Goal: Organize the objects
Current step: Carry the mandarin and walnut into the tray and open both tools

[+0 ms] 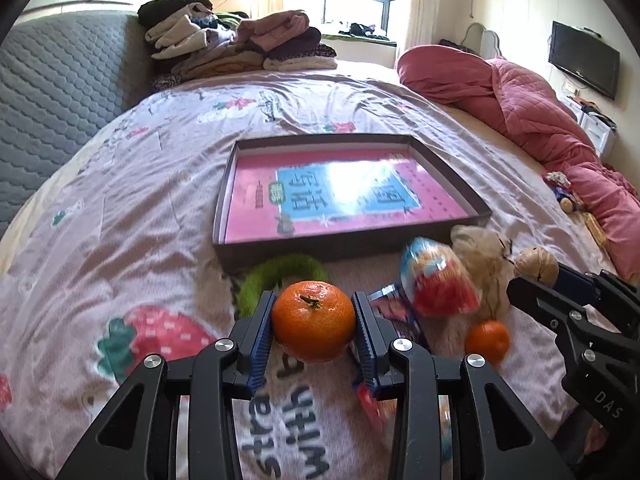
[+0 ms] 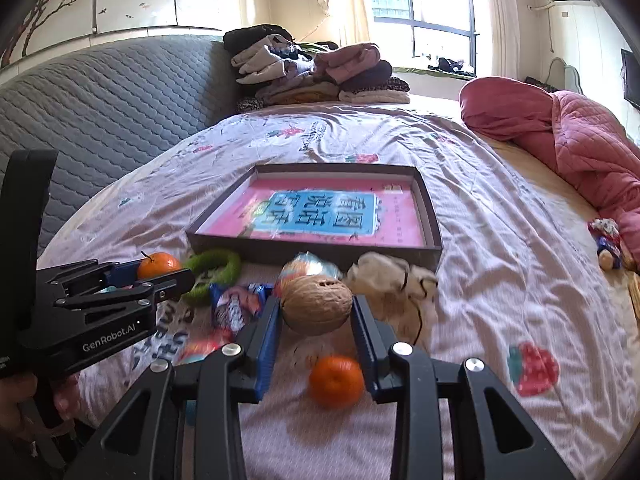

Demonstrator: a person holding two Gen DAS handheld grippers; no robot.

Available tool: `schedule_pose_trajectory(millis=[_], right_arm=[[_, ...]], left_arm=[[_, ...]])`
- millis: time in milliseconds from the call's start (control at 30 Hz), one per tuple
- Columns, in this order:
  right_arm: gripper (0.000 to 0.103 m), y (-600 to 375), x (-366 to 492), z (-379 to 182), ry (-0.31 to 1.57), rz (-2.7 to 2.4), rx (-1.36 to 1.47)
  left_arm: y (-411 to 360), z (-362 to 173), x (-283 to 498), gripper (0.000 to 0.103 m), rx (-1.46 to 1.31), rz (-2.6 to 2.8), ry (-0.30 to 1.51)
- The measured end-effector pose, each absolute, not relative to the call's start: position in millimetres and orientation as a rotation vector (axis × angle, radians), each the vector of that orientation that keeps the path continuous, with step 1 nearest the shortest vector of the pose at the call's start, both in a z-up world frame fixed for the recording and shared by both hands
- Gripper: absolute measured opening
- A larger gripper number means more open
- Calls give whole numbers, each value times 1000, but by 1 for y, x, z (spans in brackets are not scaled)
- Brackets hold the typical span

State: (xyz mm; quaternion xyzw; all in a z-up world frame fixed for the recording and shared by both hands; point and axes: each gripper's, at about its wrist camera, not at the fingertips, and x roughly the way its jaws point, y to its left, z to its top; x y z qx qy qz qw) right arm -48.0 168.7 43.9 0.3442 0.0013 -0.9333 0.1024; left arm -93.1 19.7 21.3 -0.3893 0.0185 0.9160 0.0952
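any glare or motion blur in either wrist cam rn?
Left wrist: window glare washes out the middle of the pink book in the box; snack packet is smeared, while the tangerine in the left gripper is sharp. Right wrist: book print readable, only faint sheen; loose tangerine soft, walnut crisp. Both views: strong fisheye bending, dark corners.

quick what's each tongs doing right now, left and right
Left tongs: closed on the tangerine, lifted off the bed.
Right tongs: closed on the walnut.

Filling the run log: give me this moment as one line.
left gripper: shut on tangerine | right gripper: shut on walnut | tray: holds only pink book | second tangerine: on bed
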Motion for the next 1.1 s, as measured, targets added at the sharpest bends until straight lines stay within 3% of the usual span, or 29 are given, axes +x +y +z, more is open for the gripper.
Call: schedule_pose_trajectory(millis=[533,1100], right_arm=[[35,178,-150,51,51,-2753,1048],[36,180,-216,11,122,-2697,1219]], left_arm=[[31,26,-174,39,-1199,2792,32],[39,-6,-236,39,-1343,2831,82]])
